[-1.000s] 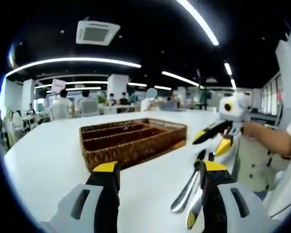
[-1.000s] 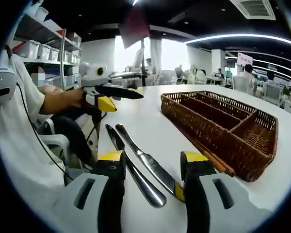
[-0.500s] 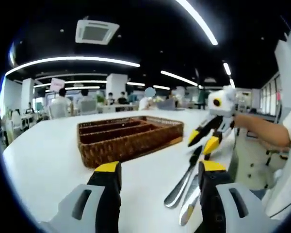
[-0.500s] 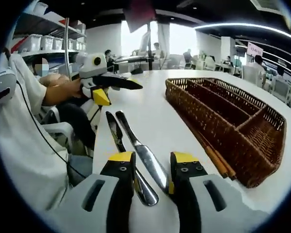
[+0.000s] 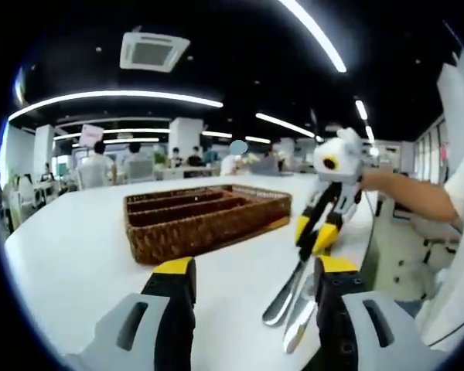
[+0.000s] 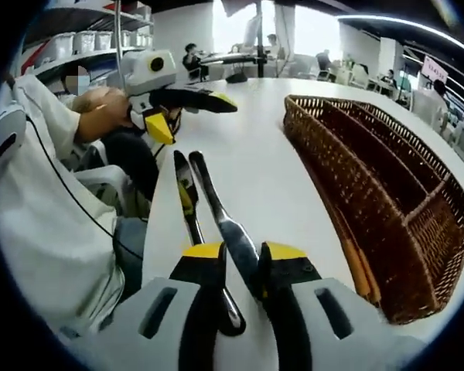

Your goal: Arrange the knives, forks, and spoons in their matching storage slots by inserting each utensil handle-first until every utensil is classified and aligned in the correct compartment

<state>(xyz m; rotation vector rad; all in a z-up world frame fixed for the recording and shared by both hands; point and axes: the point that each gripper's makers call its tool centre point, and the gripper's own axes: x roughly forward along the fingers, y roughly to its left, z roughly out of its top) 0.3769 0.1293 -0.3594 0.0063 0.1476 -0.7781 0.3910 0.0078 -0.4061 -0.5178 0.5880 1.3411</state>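
A knife [image 6: 230, 234] lies on the white table [image 6: 263, 162] beside the wicker tray [image 6: 387, 193], and the right gripper [image 6: 244, 263] has its jaws closed on the blade. A spoon [image 6: 187, 209] lies just beside the knife, on the side away from the tray. The left gripper [image 5: 251, 282] hangs over the table with jaws apart — holding nothing — while two chopsticks [image 6: 359, 267] lie along the tray's near wall.

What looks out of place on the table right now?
The knife and spoon lie loose on the white table beside the wicker tray, not in its slots. Nothing looks spilled or damaged.
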